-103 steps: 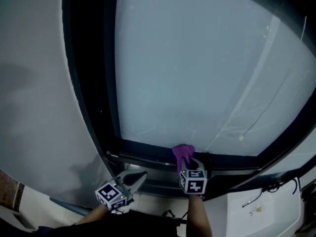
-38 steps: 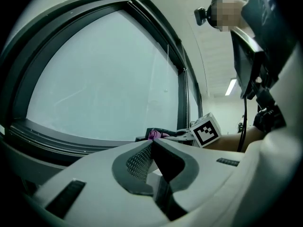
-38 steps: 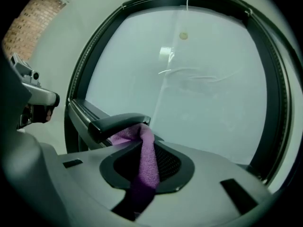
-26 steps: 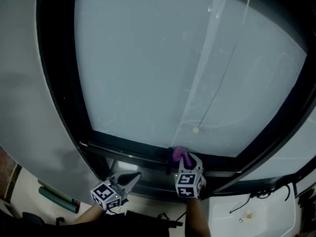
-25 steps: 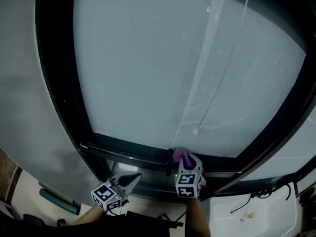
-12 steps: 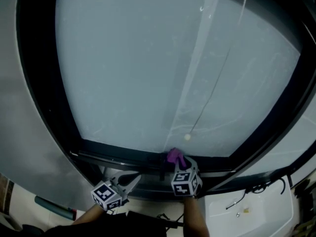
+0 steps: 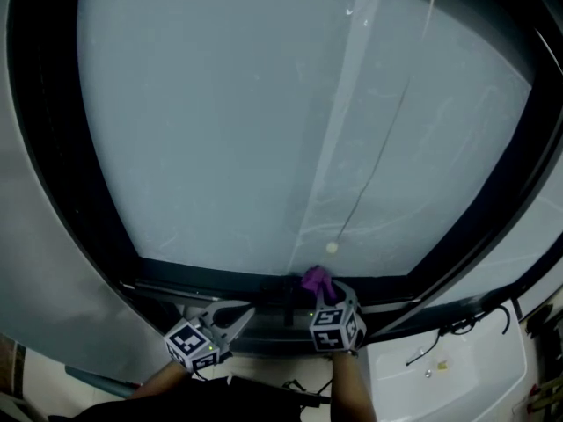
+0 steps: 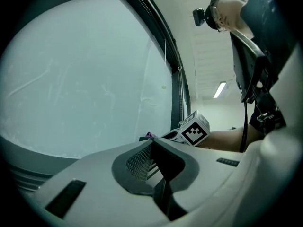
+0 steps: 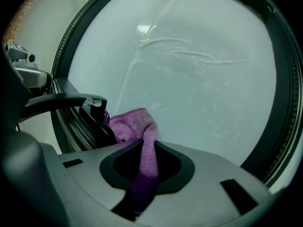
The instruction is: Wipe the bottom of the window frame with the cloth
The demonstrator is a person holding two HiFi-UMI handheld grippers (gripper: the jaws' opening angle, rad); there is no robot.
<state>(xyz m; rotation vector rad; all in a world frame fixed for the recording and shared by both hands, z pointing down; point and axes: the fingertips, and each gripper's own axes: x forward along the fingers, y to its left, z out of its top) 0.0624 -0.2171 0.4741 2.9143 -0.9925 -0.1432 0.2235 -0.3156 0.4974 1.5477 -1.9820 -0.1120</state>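
Observation:
A purple cloth [image 7: 316, 280] [image 9: 137, 131] is pinched in my right gripper [image 7: 321, 295] [image 9: 142, 162], which is shut on it. The cloth's bunched end presses on the dark bottom rail of the window frame [image 7: 220, 280] [image 9: 78, 122], just under the frosted pane [image 7: 264, 121]. My left gripper [image 7: 230, 313] [image 8: 154, 167] hangs lower and to the left of the right one, jaws closed with nothing between them, off the rail. The left gripper view catches the marker cube of the right gripper [image 8: 195, 129] and a sliver of the cloth [image 8: 149, 135].
A window handle [image 9: 61, 100] sticks out at the left of the cloth. A pull cord with a bead [image 7: 331, 247] hangs before the pane. A white box with cables [image 7: 440, 367] sits at the lower right. Grey wall [image 7: 35, 280] lies at the left.
The head camera has swung, so the frame sits lower and wider in view. The right gripper with the cloth has slid slightly along the bottom rail. The left gripper keeps its place.

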